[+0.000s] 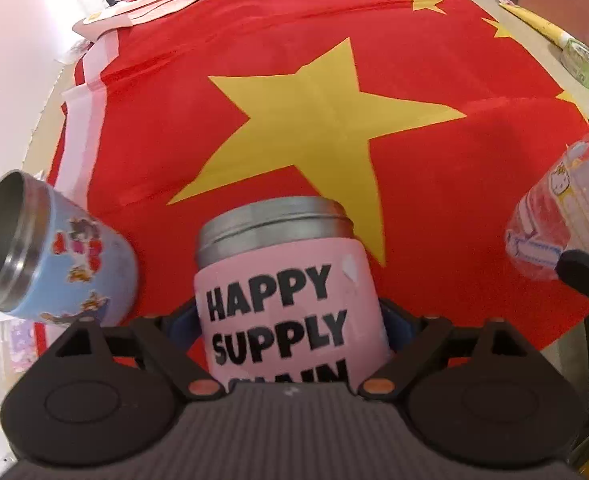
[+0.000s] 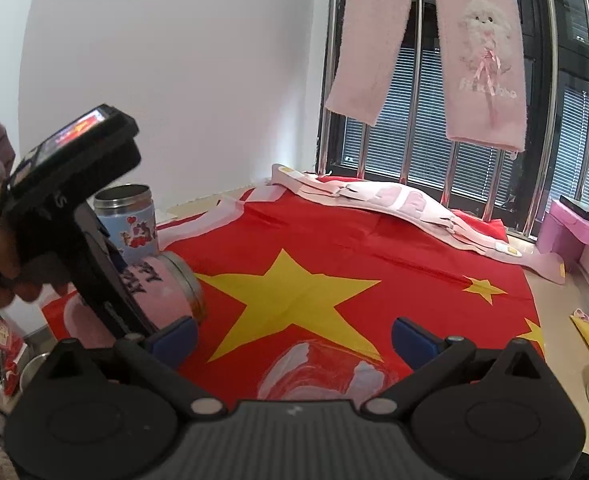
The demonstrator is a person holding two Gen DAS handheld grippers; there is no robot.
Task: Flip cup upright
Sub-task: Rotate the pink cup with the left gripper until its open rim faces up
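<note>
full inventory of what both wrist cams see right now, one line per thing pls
pink cup: 1, pink with black lettering, steel rim, lying on its side in the left gripper
blue cup: 1, blue with stickers, upright, behind the pink cup
clear cup: 1, transparent with pink prints, on its side before the right gripper
flag: 1, red with yellow stars, covering the table
pink trousers: 1, hanging on the window bars
left gripper: shut on pink cup
right gripper: open

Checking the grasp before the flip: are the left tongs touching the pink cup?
Touching. The left wrist view shows the left tongs closed against both sides of the pink cup, with no gap at either blue pad.
</note>
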